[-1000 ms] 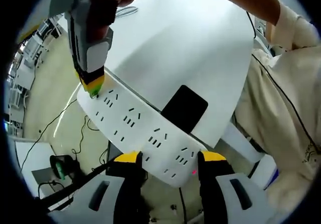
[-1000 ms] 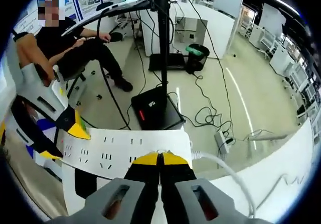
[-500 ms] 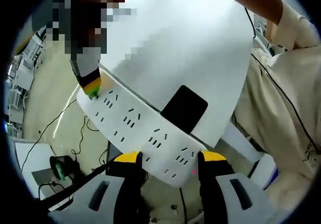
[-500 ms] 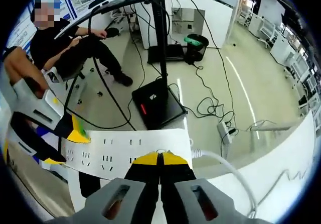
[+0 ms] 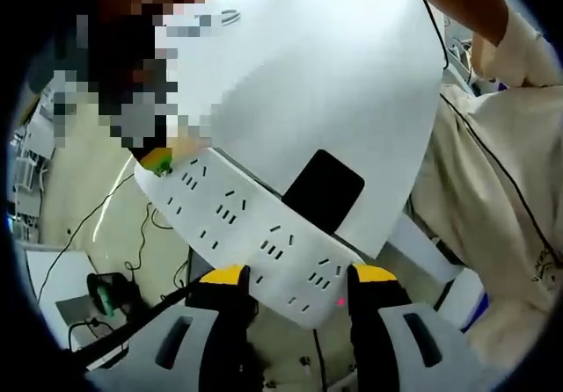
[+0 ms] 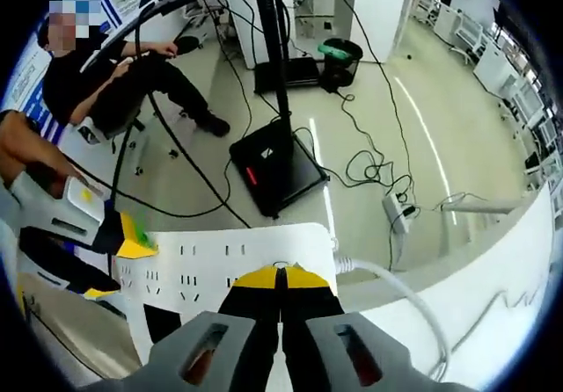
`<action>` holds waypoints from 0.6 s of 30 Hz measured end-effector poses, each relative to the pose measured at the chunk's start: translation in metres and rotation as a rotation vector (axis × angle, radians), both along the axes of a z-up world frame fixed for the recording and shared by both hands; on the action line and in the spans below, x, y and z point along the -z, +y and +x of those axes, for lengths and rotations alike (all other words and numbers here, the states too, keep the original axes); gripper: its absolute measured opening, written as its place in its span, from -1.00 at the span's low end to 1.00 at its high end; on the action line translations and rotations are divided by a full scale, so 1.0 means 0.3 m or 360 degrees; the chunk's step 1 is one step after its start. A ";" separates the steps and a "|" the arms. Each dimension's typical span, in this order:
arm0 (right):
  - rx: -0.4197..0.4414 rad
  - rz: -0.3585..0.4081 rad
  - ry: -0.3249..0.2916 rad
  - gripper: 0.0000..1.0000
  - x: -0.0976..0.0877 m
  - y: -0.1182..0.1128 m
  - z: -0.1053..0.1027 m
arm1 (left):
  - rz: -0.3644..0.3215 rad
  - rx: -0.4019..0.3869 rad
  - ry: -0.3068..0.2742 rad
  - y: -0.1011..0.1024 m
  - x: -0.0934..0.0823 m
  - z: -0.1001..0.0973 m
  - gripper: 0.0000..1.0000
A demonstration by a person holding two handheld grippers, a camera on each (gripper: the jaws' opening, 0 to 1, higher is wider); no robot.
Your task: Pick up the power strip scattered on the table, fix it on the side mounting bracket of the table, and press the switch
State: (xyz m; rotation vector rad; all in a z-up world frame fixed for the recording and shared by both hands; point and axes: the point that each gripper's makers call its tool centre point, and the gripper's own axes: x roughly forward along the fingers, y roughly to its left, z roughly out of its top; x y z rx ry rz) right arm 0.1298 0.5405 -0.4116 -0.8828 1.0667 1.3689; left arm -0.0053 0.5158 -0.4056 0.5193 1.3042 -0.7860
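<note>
The white worktop (image 5: 334,76) is running out to its near edge, and the power strip (image 5: 255,234) is lying along that edge, apparently against the side of the worktop where the mounting bracket would be, though the bracket itself is hidden behind the strip. A black flat rectangle (image 5: 324,190) is lying on the worktop just beside the strip. The step in hand looks like the fixing one: the strip is off the surface and being held at both ends. The left hand-held gripper (image 5: 295,278) is standing with its jaws apart, straddling the end of the strip that carries a small red light (image 5: 339,301), the yellow tips either side of it; whether they are actually pinching it is hard to tell. The right hand-held gripper (image 6: 280,278) is showing its jaws together, pressing at the strip's long edge near the white cord (image 6: 396,295). Next the strip needs seating firmly, then a tip pressing the switch. Beyond the edge there is open floor (image 6: 369,102) with loose cables, and a person is sitting well apart, so room is ample.
</note>
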 end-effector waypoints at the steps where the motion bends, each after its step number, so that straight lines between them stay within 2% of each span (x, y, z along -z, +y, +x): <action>1: 0.0003 0.0010 0.0004 -1.00 -0.001 0.000 0.000 | -0.0001 0.0005 0.0001 0.000 0.000 0.001 -0.02; 9: -0.0060 0.0032 -0.0044 -1.00 -0.005 0.035 0.003 | -0.0013 0.0005 -0.0012 0.001 0.001 0.001 -0.01; 18: -0.0046 0.0094 0.0036 -1.00 -0.010 0.031 0.004 | 0.0003 0.0007 -0.0006 0.002 0.002 0.002 -0.01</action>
